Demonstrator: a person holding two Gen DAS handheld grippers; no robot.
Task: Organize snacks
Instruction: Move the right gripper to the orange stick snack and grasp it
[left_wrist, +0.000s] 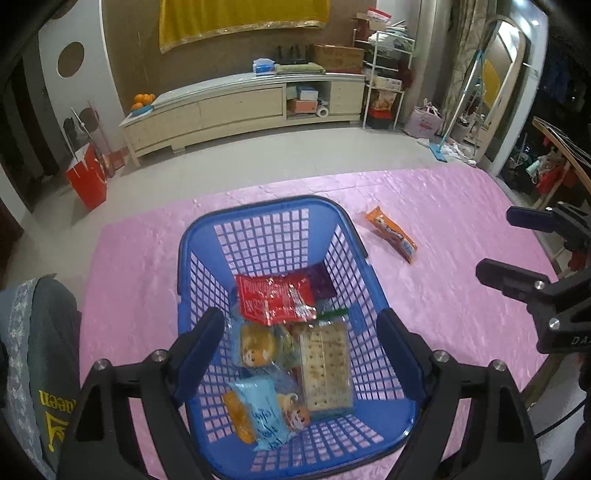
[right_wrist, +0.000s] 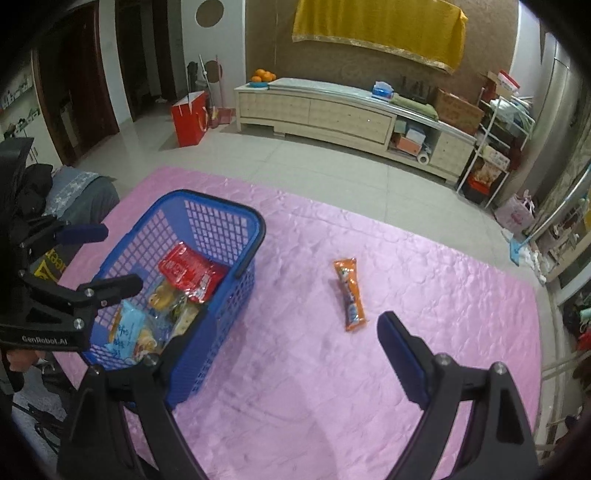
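On my left claw (right_wrist: 88, 258) I read "GenRobot.AI", and "DA" on my right claw (left_wrist: 517, 251), while the printing on the snack packets is too blurred to make out. My left claw (left_wrist: 301, 354) hangs released over the blue basket (left_wrist: 192, 236) at lower centre of its view, its fingers hiding part of the red packet (left_wrist: 273, 299), cracker pack (left_wrist: 325, 369) and light blue packet (left_wrist: 262, 413) inside. My right claw (right_wrist: 291, 350) is released too, with the orange snack packet (right_wrist: 350, 293) lying alone on the pink tablecloth (right_wrist: 424, 295), mid-frame just above the gap between its fingers and right of the basket (right_wrist: 221, 295).
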